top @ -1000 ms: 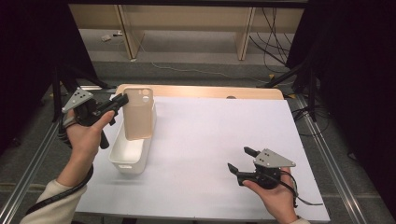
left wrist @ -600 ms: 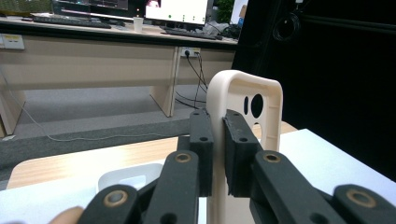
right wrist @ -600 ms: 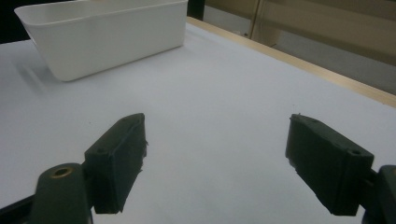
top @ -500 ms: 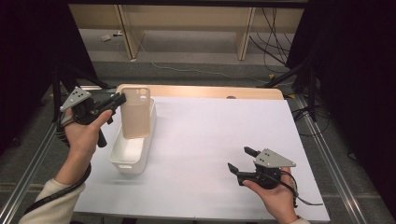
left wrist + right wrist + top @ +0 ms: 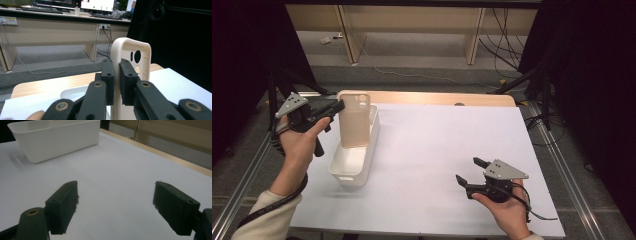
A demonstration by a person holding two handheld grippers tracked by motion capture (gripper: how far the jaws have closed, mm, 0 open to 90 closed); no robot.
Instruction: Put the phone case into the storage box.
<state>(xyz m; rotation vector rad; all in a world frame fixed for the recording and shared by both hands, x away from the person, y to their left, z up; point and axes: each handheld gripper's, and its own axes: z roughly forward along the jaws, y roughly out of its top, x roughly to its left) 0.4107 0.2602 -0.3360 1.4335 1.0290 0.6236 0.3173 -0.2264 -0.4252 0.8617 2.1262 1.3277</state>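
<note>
Since a second ago your left gripper [image 5: 333, 108] has tilted the beige phone case [image 5: 357, 121], pinched by one edge, more upright above the white bin [image 5: 343, 168], so lowering it in looks next, while your right gripper [image 5: 471, 174] waits spread well right of the bin.

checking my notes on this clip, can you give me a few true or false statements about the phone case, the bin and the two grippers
1. The left gripper is shut on the phone case. True.
2. The phone case lies flat on the table. False: it is held upright over the white bin.
3. The right gripper stands open with nothing between its jaws. True.
4. The right gripper touches the bin. False: it is well apart, over the white table cover.
</note>
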